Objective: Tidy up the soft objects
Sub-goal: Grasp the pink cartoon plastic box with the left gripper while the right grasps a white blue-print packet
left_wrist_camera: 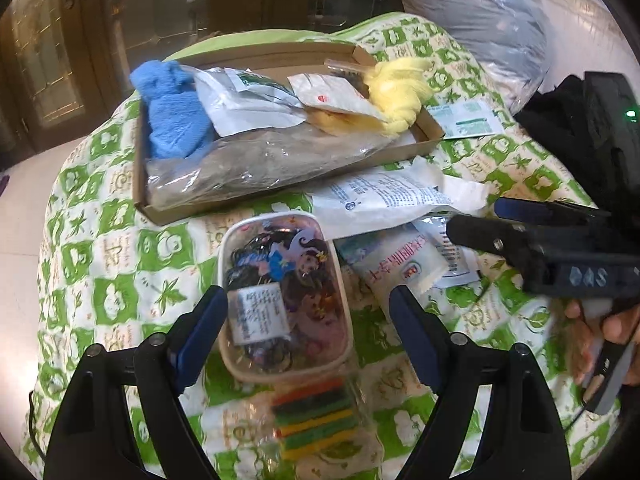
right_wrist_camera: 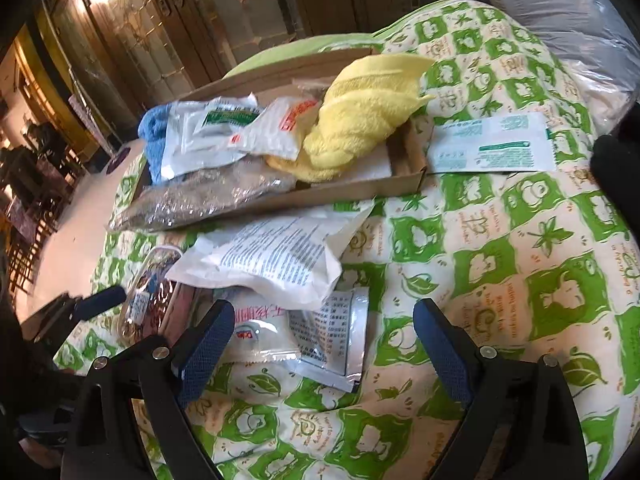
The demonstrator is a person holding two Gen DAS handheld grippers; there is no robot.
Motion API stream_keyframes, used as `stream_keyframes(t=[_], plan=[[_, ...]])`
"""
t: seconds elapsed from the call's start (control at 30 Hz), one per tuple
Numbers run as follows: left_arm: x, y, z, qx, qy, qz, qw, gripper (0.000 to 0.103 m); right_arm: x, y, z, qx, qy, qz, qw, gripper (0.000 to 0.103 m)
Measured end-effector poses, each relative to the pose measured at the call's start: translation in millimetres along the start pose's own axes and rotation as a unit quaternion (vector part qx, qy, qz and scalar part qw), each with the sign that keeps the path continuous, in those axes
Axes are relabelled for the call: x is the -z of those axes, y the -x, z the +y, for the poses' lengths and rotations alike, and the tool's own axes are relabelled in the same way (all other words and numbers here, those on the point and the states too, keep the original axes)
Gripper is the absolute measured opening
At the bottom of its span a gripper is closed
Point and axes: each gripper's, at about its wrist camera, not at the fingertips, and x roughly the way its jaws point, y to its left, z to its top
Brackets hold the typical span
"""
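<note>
A shallow cardboard tray (left_wrist_camera: 142, 184) (right_wrist_camera: 360, 190) lies on a green-and-white quilt. It holds a blue towel (left_wrist_camera: 172, 116) (right_wrist_camera: 154, 136), a yellow towel (left_wrist_camera: 394, 92) (right_wrist_camera: 360, 116), white packets and a clear bag of brown stuff (left_wrist_camera: 260, 164). My left gripper (left_wrist_camera: 308, 320) is open, its fingers on either side of a clear pouch with a cartoon print (left_wrist_camera: 284, 292). My right gripper (right_wrist_camera: 324, 340) is open above white and silver packets (right_wrist_camera: 332, 336); it also shows in the left wrist view (left_wrist_camera: 492, 220).
A large white printed packet (right_wrist_camera: 280, 260) lies in front of the tray. A green-printed sachet (right_wrist_camera: 492, 146) lies right of the tray. A pack of coloured strips (left_wrist_camera: 316, 416) sits under my left gripper. A plastic-wrapped grey pillow (left_wrist_camera: 472, 12) is behind.
</note>
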Motion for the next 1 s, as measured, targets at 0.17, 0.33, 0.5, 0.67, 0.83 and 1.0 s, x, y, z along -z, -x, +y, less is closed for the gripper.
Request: stream_keyframes(t=[0.17, 0.33, 0.5, 0.67, 0.83, 1.0], plan=[[-6, -15, 0, -0.025, -0.011, 0.008, 0.9996, 0.085, 0, -5, 9, -0.004, 0.024, 0.012, 1.0, 0.092], [-5, -22, 6, -0.041, -0.013, 0.016, 0.999, 0.085, 1, -13, 16, -0.002, 0.036, 0.02, 0.999, 0.091], [1, -11, 30, -0.003, 0.036, 0.018, 0.9992, 0.085, 3, -17, 23, -0.005, 0.044, 0.022, 0.999, 0.089], [14, -10, 67, 0.001, 0.096, 0.042, 0.9945, 0.085, 9, -22, 38, -0.015, 0.067, 0.036, 0.997, 0.076], [15, -4, 74, 0.003, 0.11, 0.027, 0.9936, 0.084, 5, -36, 54, -0.02, 0.087, 0.043, 0.995, 0.076], [15, -5, 69, 0.024, 0.099, 0.033, 0.9942, 0.084, -3, -62, 54, -0.02, 0.074, 0.06, 0.995, 0.077]])
